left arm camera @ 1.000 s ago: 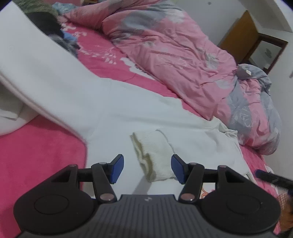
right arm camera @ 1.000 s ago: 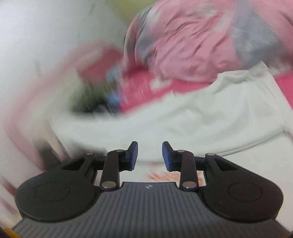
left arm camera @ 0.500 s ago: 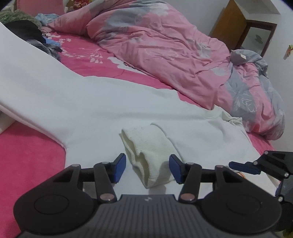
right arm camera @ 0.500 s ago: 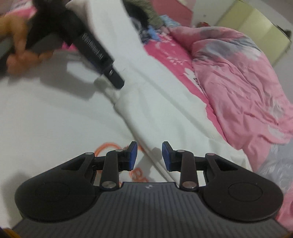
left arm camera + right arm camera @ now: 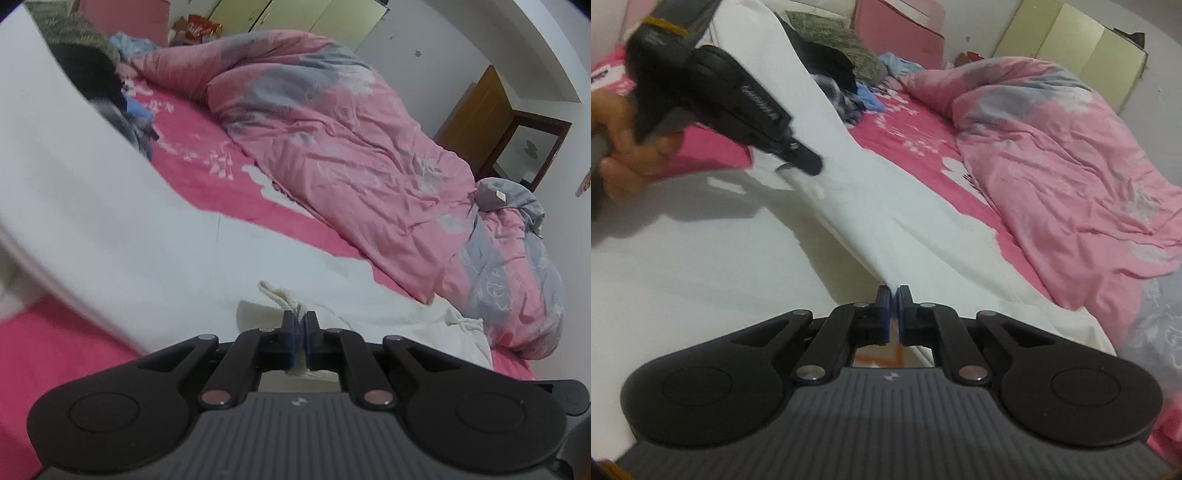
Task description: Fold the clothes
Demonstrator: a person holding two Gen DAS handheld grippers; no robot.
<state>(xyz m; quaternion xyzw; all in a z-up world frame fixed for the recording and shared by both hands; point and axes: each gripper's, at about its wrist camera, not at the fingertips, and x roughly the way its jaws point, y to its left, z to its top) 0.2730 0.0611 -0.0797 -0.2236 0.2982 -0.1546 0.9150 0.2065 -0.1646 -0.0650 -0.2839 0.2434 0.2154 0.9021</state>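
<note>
On the bed at six o'clock, left gripper (image 5: pixel 299 325) pinches the ribbed cuff (image 5: pixel 282 301); right gripper (image 5: pixel 893 300) clamps the white garment (image 5: pixel 849 192).

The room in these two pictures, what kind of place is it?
Most likely a bedroom in a home. A bed with a pink sheet fills both views, a crumpled pink and grey quilt lies on it, and pale green wardrobe doors stand along the far wall.
</note>
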